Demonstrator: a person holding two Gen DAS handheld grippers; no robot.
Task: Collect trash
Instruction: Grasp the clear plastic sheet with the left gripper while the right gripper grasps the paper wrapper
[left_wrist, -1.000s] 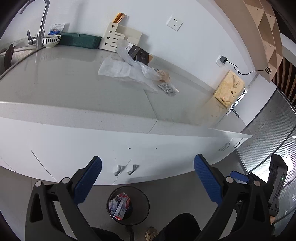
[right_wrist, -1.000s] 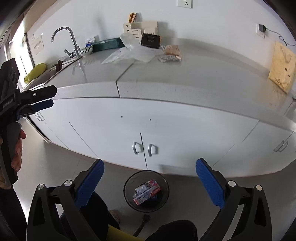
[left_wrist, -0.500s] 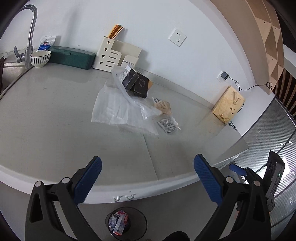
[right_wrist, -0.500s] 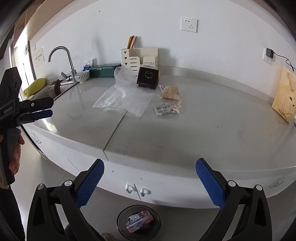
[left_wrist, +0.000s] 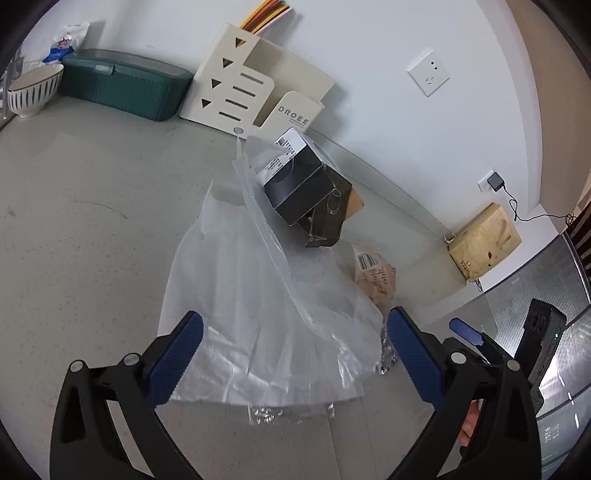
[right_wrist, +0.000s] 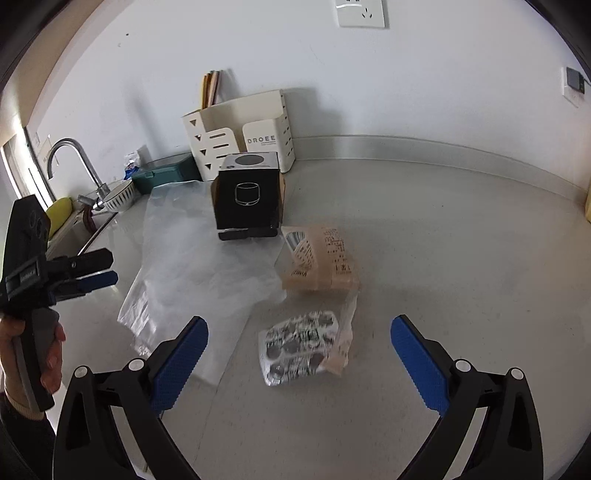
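Left wrist view first: your left gripper (left_wrist: 291, 354) hangs low over the clear plastic bag (left_wrist: 258, 317), fingers spread wide with nothing between them, the bag's crumpled body lying right in the gap. That looks like a line-up for a pinch on the loose film, which will probably fold and slide more than it lifts cleanly.

Over on the right wrist view, your right gripper (right_wrist: 299, 360) is just as wide apart and empty, hovering above the printed foil packet (right_wrist: 301, 347), so I'd judge each hand has picked its own target.

Count the trash with me, four pieces, all bunched mid-bench toward the back wall. One plastic bag, spread flat on the sink side. One black box (right_wrist: 247, 195), standing on the bag's far end with a flap open, so it pins the film down and may tip if you pull the bag first. One brown paper parcel (right_wrist: 319, 258) with a label, just beside the box. One foil packet, nearest the front edge, touching the parcel's loose tail.

Along the back wall, one white file holder (right_wrist: 266, 136), one green lidded container (left_wrist: 122, 86) and one striped bowl (left_wrist: 33, 90) by the tap; those look like keepers, not rubbish.

No bin shows in either view, so the carry is still ahead of you and nothing is collected yet.
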